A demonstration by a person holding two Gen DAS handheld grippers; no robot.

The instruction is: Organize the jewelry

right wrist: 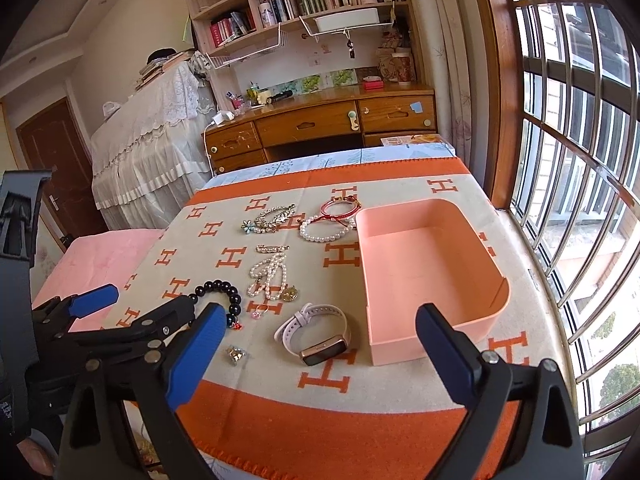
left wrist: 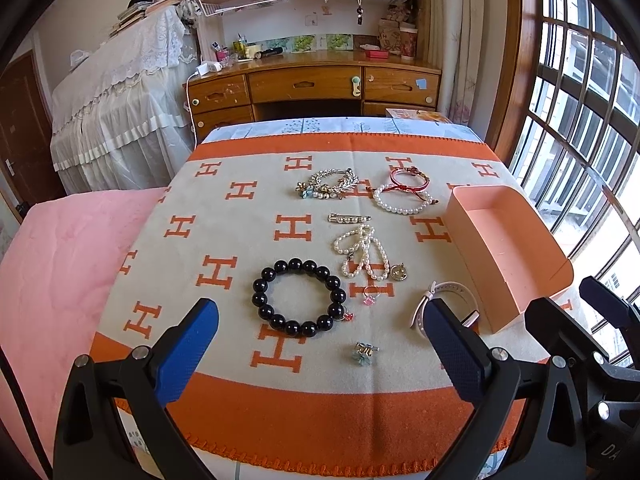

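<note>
Left wrist view: the left gripper [left wrist: 320, 340] hangs low over the near edge of the blanket [left wrist: 240, 412] with its blue fingers spread wide and nothing between them. All the jewelry lies loose on the cloth: a black bead bracelet [left wrist: 298, 298] just ahead, a small ring [left wrist: 370, 294], a tiny charm [left wrist: 365, 351], a pearl strand [left wrist: 362, 254], a pearl clip [left wrist: 349, 218], a pearl bracelet [left wrist: 403, 199] touching a red cord bracelet [left wrist: 408, 176], and a silver leaf piece [left wrist: 332, 184]. The pink box [left wrist: 508, 256] at the right holds nothing. Right wrist view: the right gripper [right wrist: 320, 350] is likewise wide apart and empty, poised near the white-strapped watch [right wrist: 316, 330], which rests just beside the box's near left corner. Judging by the bare box, sorting has not begun; every piece remains to be moved.
</note>
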